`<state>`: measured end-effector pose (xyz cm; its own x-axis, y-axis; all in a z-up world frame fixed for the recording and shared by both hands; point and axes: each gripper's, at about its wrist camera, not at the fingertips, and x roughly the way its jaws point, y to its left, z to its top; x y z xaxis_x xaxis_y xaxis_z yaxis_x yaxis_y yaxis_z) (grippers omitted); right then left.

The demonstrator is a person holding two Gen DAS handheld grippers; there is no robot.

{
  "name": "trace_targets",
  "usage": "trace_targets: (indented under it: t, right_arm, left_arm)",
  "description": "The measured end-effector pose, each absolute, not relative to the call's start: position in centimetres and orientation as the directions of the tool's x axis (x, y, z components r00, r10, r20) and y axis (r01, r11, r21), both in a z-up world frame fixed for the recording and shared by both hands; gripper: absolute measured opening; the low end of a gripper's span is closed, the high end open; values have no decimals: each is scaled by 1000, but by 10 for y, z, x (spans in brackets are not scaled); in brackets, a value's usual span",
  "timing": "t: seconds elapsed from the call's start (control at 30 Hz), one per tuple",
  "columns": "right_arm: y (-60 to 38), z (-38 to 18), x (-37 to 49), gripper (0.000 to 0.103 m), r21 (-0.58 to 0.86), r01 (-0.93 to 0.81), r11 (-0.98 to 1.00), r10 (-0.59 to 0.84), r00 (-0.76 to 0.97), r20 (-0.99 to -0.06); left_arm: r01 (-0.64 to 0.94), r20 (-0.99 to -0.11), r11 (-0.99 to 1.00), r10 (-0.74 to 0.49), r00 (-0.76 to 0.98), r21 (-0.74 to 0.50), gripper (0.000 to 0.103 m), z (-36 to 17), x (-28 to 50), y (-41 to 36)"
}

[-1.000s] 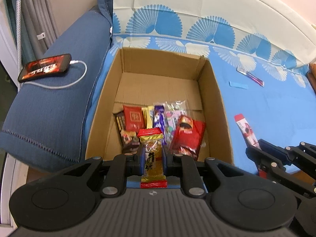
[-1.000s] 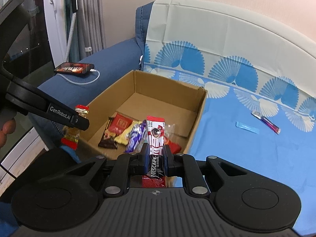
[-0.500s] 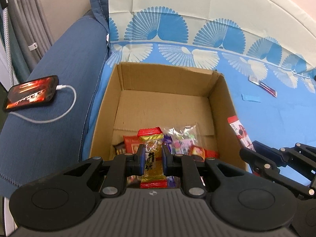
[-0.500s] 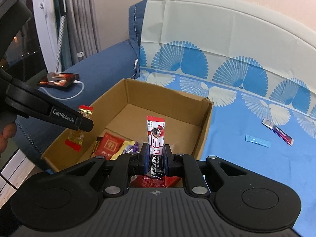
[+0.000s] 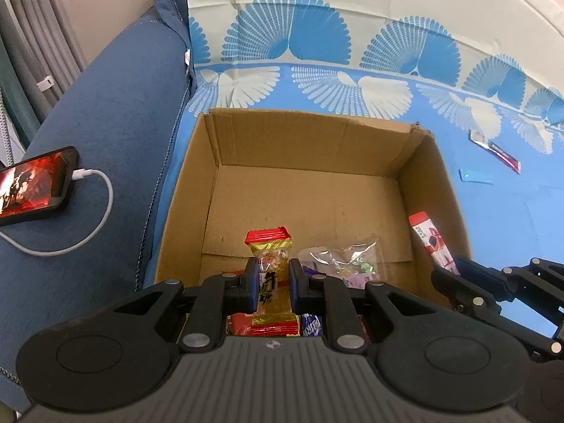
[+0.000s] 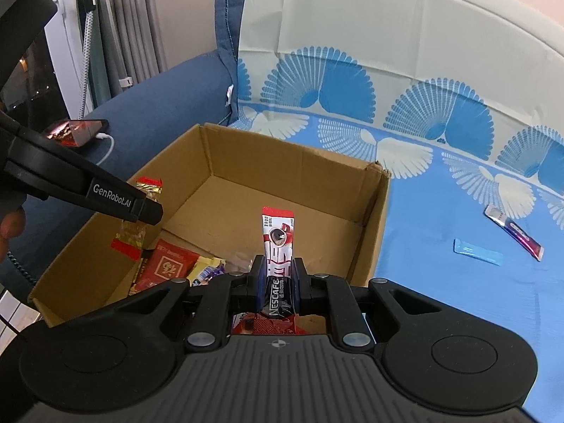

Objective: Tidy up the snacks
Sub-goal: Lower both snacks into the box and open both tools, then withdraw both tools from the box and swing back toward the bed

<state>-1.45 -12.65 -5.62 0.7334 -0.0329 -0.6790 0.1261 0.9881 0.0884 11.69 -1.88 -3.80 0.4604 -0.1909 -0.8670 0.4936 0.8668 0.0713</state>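
Delivery step: left gripper [image 5: 271, 278] clamped on candy [image 5: 270, 246], right gripper [image 6: 278, 275] on coffee stick [image 6: 277, 236], above cardboard box [image 6: 299, 162]; release next.

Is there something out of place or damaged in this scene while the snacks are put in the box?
Two packets lie loose on the blue sheet, outside the cardboard box: a purple-red stick and a light blue sachet. The box's far right corner is torn. A charging phone lies on the sofa arm.
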Motion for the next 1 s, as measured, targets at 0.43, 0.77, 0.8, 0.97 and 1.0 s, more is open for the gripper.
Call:
trace_targets:
  t: [0.43,0.77,0.8,0.97,1.0]
  right_arm:
    - [-136,-72,4,30,114,127,985,-13,719,-695]
    - [-121,-59,-35,88,48,155,987,-84,740,-667]
    - [-118,-57,-41,89,47,156,987,-86,741,-666]
    - [-111,-46,-63,89,48,175,983,-98,736,-670]
    - [-109,-43,-66,89,46,180,983,-104,736,-670]
  left_arm:
    - [488,-880,868,-152,449,99,71,-55,134,-25]
    - [509,-790,846,-203,579,156,103,-29,98,-2]
    - [523,-778,838,-223,587,155,103,-25,92,-1]
    - [568,-676,792,-294,676,225,103,5,73,0]
    - [564,-634,782,-300,713,264,103,10,70,0]
